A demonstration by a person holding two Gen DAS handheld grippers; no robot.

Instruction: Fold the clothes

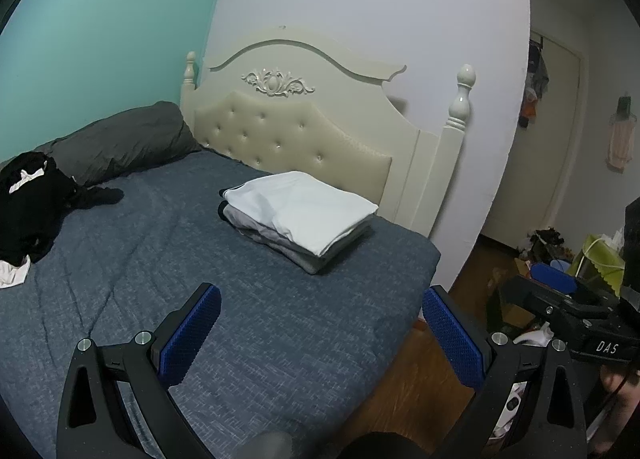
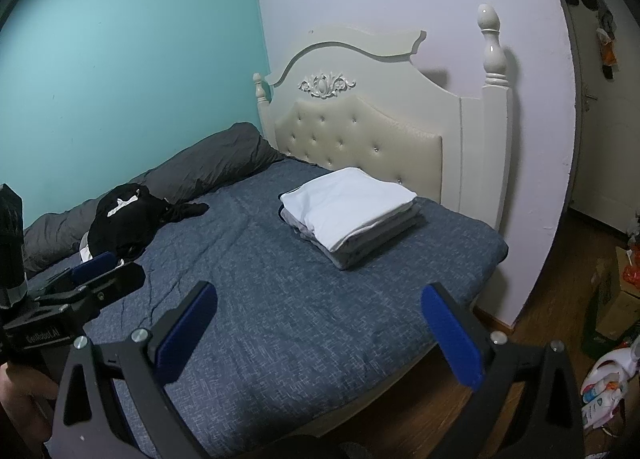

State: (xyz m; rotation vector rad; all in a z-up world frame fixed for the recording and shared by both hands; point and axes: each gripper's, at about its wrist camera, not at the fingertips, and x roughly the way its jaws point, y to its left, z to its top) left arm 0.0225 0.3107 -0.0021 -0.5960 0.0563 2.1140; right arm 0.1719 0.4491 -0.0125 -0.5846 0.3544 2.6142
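Folded clothes stack (image 1: pixel 300 219) long axis diagonal, toward headboard (image 1: pixel 296 131); both tongs (image 1: pixel 320 335) (image 2: pixel 318 335) agape, empty.

Black gripper (image 1: pixel 320 333), blue ribbed pads (image 1: pixel 192 339)

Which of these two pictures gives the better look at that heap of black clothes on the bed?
The right wrist view: the black clothes heap lies whole on the bed, though the left tongs cover its lower edge. In the left wrist view the heap sits at the distorted left edge, partly cut off.
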